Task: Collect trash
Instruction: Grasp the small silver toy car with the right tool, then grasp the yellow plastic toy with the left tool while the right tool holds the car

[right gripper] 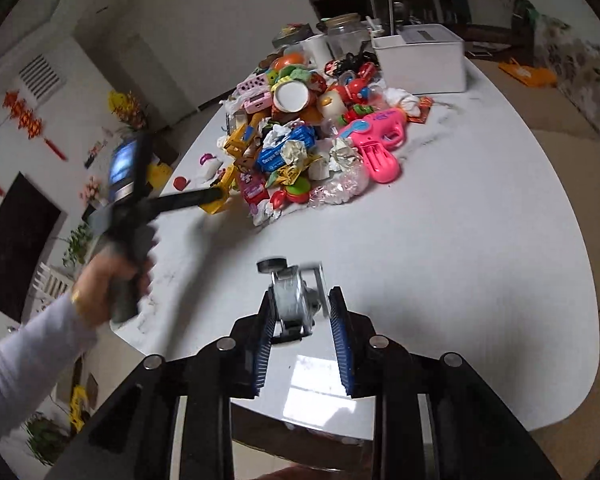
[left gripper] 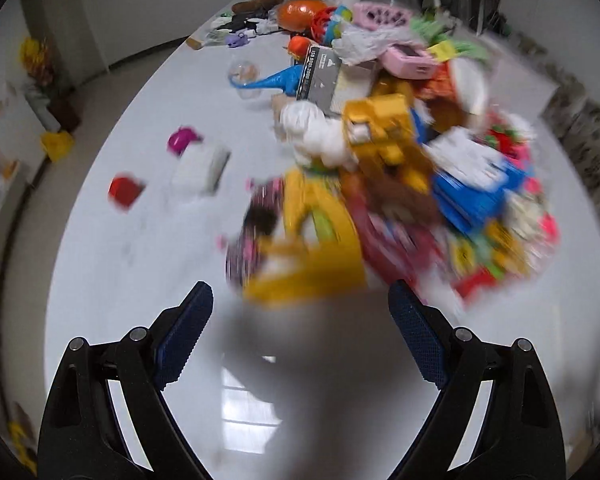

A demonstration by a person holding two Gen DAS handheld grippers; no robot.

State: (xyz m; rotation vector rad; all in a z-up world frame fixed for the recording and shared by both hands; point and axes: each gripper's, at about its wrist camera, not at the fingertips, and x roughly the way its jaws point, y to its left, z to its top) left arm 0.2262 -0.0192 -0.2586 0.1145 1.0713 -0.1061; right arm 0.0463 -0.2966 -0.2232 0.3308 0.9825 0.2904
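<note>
A white table (right gripper: 440, 208) carries a big heap of toys, wrappers and crumpled paper (right gripper: 300, 128) towards its far side. The left gripper (left gripper: 300, 308), its fingers spread wide with nothing between them, hovers just before the heap, which is blurred in its own camera. The right gripper (right gripper: 302, 304) is clamped on a small metal wheeled object (right gripper: 294, 300), well apart from the heap.

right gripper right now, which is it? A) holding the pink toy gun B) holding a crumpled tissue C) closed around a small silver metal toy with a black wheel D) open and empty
C: in the right wrist view the right gripper has its blue pads on either side of a small silver metal toy with a black wheel on top, while the pink toy gun lies in the pile on the white table.
</note>
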